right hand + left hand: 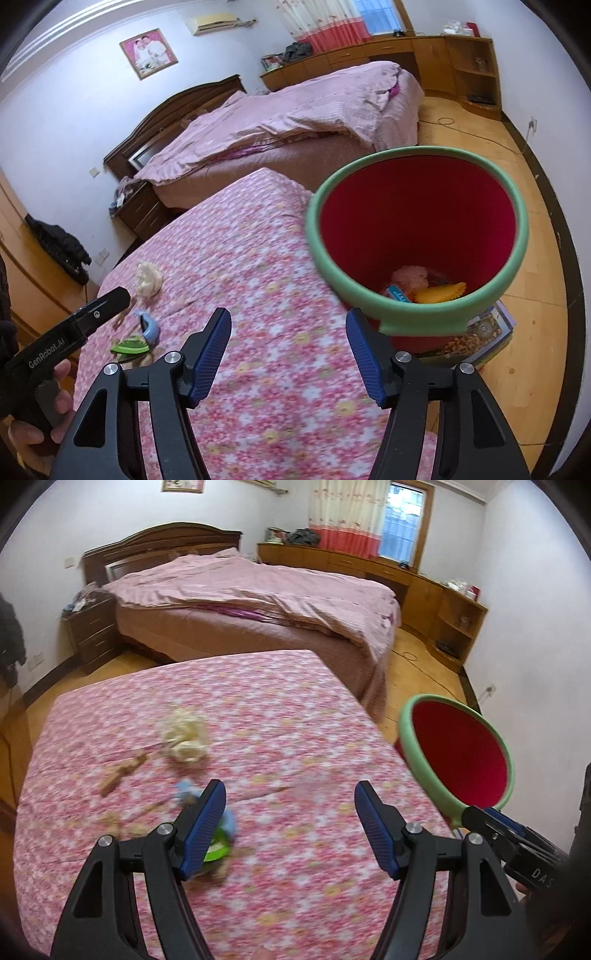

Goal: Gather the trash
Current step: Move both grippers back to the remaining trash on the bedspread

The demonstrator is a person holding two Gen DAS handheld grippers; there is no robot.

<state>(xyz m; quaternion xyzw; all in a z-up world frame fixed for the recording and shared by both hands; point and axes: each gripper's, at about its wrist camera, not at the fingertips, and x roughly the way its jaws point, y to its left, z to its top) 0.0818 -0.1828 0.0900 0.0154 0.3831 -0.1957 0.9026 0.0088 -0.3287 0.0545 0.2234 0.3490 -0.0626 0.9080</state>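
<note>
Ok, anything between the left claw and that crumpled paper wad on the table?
Nothing visible blocks it. The left claw is open over the flowered tablecloth, and the paper wad lies ahead and left on bare cloth. The blue scrap sits by the left finger, off the path.

Soft daylight enters through the window [400, 528]; motion blur smears the floral table [295, 716], and fisheye distortion bends and darkens both views' edges.

Both grippers, left gripper [290, 794] and right gripper [288, 321]: black angular linkages, silver pivot screws, ribbed blue pads [205, 827]. White "GenRobot.AI" lettering on body. Bare-skinned left hand [55, 413], dark sleeve.
</note>
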